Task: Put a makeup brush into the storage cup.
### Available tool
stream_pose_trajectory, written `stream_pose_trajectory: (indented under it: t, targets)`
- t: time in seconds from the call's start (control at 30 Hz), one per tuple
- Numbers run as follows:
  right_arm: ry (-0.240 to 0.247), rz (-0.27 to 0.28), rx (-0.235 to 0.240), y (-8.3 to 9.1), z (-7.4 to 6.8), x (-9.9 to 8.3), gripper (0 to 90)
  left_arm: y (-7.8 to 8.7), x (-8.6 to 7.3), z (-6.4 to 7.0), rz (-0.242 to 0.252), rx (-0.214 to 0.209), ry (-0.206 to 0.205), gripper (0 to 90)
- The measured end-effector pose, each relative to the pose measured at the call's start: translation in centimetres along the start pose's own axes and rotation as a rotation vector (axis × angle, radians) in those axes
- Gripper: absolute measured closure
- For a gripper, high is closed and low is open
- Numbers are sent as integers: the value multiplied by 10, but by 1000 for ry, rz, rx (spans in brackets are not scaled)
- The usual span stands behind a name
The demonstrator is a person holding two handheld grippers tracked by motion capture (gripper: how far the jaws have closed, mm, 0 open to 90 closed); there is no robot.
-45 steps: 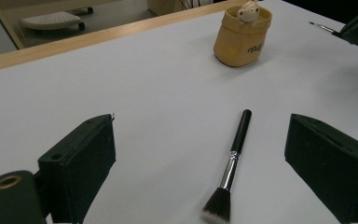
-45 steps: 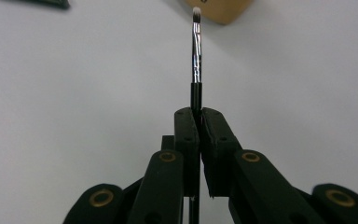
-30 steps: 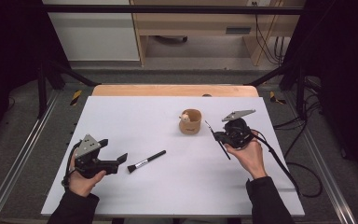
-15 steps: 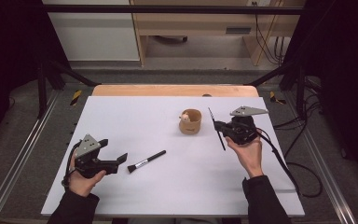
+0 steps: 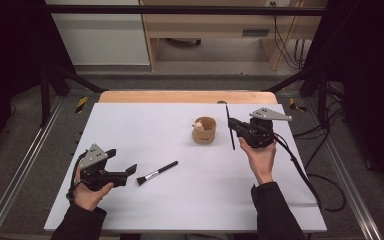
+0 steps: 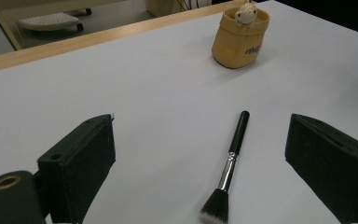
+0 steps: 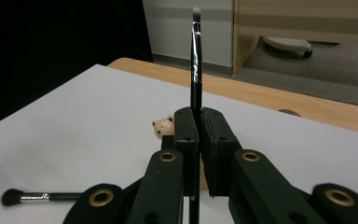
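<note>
My right gripper (image 5: pixel 236 128), right of centre, clamps a thin brush (image 5: pixel 229 127) upright for the cup (image 5: pixel 204 130) beside it; my left gripper (image 5: pixel 128 172), jaws apart, faces the thick brush (image 5: pixel 157 173).

The right gripper (image 5: pixel 234 127) holds a thin black brush (image 5: pixel 229 127) beside the tan cup (image 5: pixel 204 131); the left gripper (image 5: pixel 125 173) hovers spread near a makeup brush (image 5: pixel 157 173).

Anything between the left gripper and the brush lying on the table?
Nothing visible. The left gripper is open and the makeup brush lies on bare white table between its jaws. The tan cup stands well beyond.
</note>
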State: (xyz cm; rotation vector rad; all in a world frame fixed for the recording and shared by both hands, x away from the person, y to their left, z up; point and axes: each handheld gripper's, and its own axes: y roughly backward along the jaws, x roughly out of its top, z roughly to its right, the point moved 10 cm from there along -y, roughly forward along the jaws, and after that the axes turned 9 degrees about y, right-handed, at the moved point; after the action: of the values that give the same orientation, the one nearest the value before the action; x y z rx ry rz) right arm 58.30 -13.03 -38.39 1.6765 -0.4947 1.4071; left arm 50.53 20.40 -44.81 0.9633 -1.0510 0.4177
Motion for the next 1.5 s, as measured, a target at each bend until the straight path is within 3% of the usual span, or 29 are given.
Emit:
stream_pose_trajectory:
  t: [0.27,0.5,1.5]
  targets:
    - [-5,40,-26,-12,2,13,856,0,0,0,1,-1,3,78]
    - [-16,85,-80,-25,7,27,856,0,0,-1,6,-4,8,78]
    - [-45,93,-125,-76,19,42,855,2,1,-3,16,-9,15,77]
